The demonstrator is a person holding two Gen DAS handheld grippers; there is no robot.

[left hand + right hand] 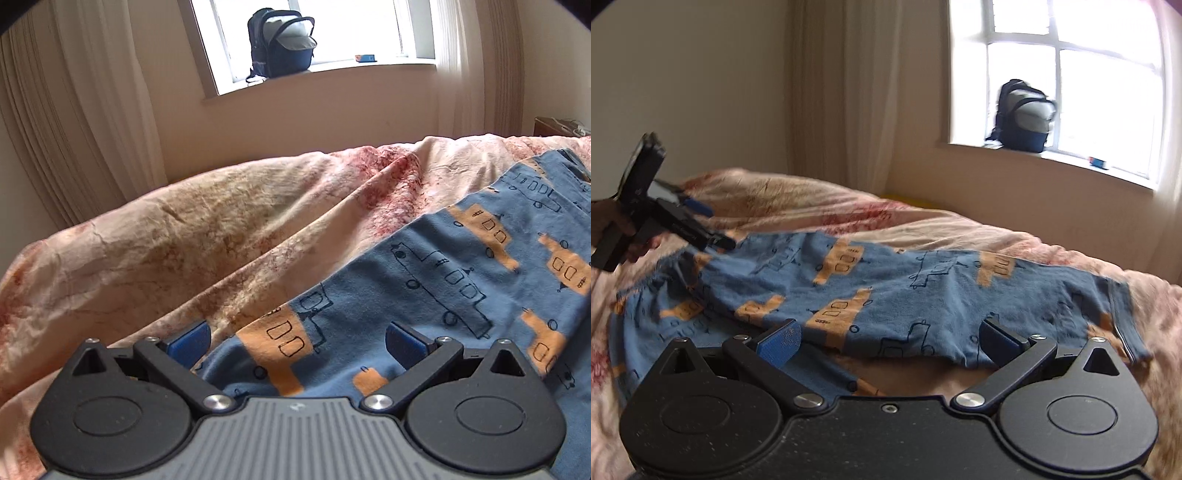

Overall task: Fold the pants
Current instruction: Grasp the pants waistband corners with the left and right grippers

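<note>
A bed covered with a crumpled pink and cream duvet (960, 225) filled most of both views, its folds running back toward a wall with pale curtains (92, 122) and a bright window (1071, 74). Spread across the duvet lay the pants (886, 295), blue cloth printed with orange and outlined vehicles, stretched left to right in the right wrist view with one hemmed end at the right and the gathered waistband bunched at the left. The left gripper (701, 221), held in a person's hand, hovered just above the waistband end; its jaws stood wide apart with nothing held, the blue pads over the pants' edge. The right gripper (888, 341) was likewise spread wide and empty, close over the near edge of the pants. On the windowsill sat a dark blue and grey backpack (282, 44), and near it a small blue and orange box (365, 57).
</note>
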